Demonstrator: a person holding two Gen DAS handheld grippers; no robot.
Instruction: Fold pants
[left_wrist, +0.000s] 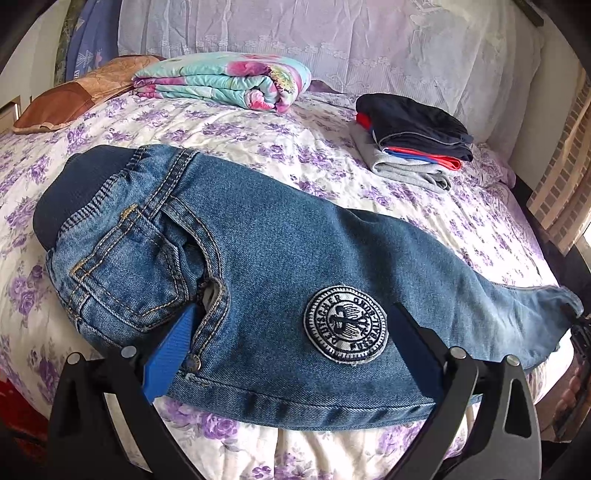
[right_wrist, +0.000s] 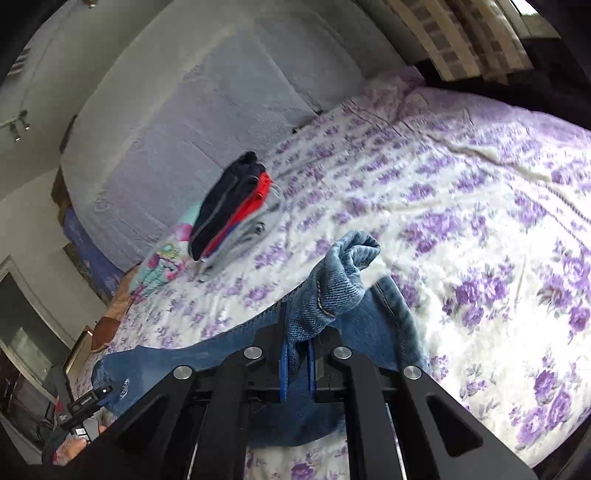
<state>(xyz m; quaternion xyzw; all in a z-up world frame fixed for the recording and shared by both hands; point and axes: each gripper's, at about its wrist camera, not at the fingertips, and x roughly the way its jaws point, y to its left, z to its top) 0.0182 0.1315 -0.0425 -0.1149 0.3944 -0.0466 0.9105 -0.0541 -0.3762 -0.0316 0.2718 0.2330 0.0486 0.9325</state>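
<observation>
Jeans (left_wrist: 266, 243) lie flat along near edge of bed (left_wrist: 332, 158). Denim soft, thick, limp; grip hems or waistband. Right claw (right_wrist: 297, 363) clenched on leg hem; left claw (left_wrist: 291, 343) spread, released, over crotch.

A bedspread (left_wrist: 332, 155) with purple flowers on white covers the bed. A folded floral blanket (left_wrist: 225, 79) in turquoise and pink lies at the far side, and a brown pillow (left_wrist: 70, 99) is just beside it. A stack of folded clothes (left_wrist: 410, 140), dark blue on top, then red and grey, rests near the lace-covered headboard (left_wrist: 369, 40). Checked curtains (right_wrist: 454, 37) hang at the window.
</observation>
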